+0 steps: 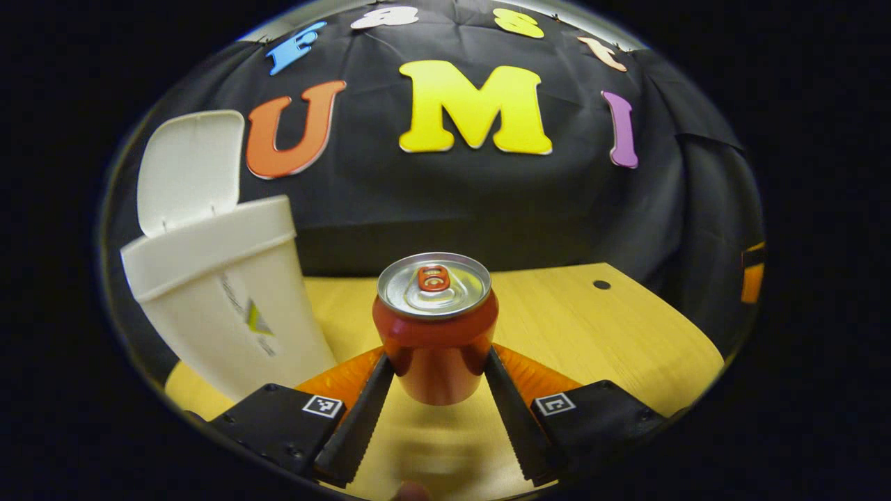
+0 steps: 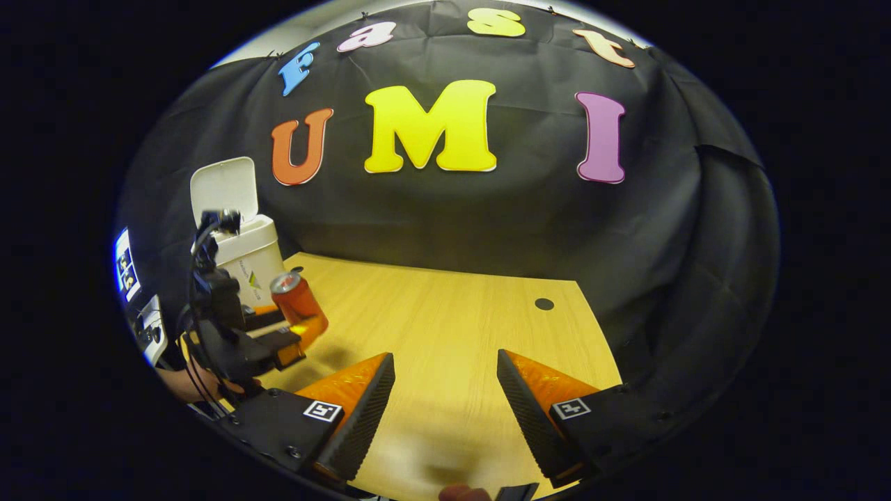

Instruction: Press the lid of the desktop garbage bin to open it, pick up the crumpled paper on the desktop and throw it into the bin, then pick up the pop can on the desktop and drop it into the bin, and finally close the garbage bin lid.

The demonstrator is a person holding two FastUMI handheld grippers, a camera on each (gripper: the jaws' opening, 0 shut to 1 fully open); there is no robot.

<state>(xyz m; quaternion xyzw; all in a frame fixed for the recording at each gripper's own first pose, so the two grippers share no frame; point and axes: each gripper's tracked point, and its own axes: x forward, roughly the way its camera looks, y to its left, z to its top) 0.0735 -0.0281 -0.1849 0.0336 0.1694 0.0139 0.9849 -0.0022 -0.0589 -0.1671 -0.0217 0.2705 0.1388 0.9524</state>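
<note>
1. The left gripper grips the pop can upright, one finger on each side, lifted off the table.
2. The bin stands just left of the can, lid up.
3. Carry the can level over the bin's mouth before releasing (tilting risks slip).
4. The right gripper waits wide, empty, well right of the bin.

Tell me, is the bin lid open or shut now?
Open. The lid stands up behind the bin, above its rim, and the right gripper view shows the same.
</note>
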